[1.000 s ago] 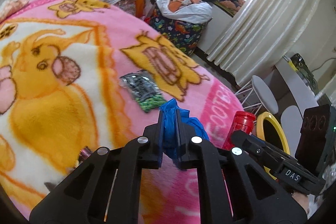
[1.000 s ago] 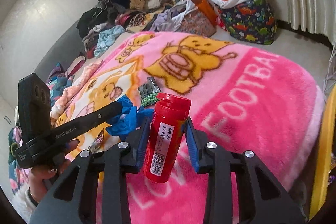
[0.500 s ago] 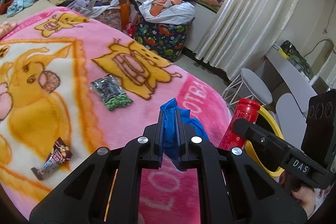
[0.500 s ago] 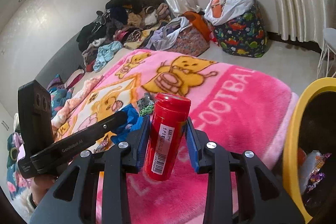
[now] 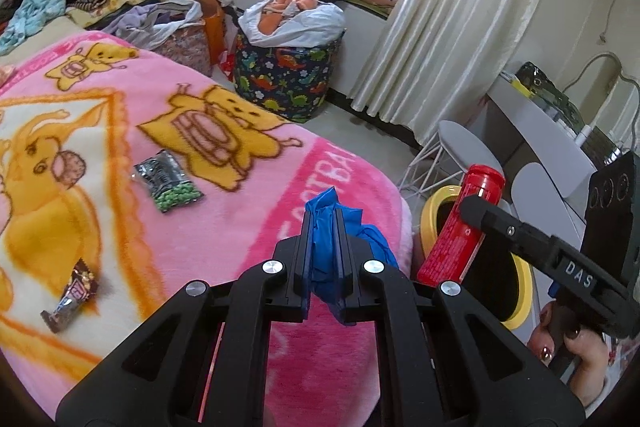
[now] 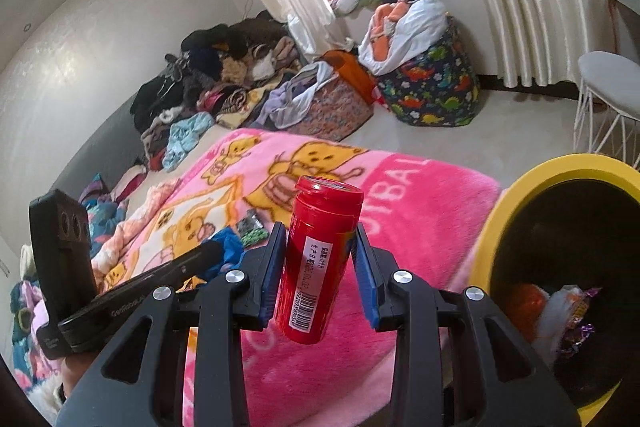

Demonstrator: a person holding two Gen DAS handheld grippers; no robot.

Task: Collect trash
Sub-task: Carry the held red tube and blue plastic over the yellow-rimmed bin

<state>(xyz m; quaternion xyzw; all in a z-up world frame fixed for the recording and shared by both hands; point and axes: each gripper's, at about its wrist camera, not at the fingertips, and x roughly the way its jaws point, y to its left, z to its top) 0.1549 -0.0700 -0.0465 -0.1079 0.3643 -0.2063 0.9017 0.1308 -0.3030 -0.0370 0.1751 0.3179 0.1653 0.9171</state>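
Observation:
My left gripper [image 5: 324,227] is shut on a crumpled blue glove [image 5: 332,251], held above the pink blanket's edge. My right gripper [image 6: 320,239] is shut on a red tube-shaped container [image 6: 316,259] with a barcode label, tilted a little, just left of the yellow-rimmed trash bin [image 6: 516,199]; the tube also shows in the left wrist view [image 5: 460,227], over the bin [image 5: 430,215]. The bin holds wrappers [image 6: 568,311]. A green-pea snack packet [image 5: 168,181] and a brown candy wrapper [image 5: 74,295] lie on the blanket.
The pink cartoon blanket [image 5: 120,147] covers the bed. A dinosaur-print laundry basket [image 5: 288,75], clothes piles [image 6: 224,79], white wire stools [image 6: 608,95], curtains and a white desk [image 5: 536,135] stand around the bin.
Both grippers have moved right and back from the bed toward the bin, which now fills the right of the right wrist view. Both loads stay gripped.

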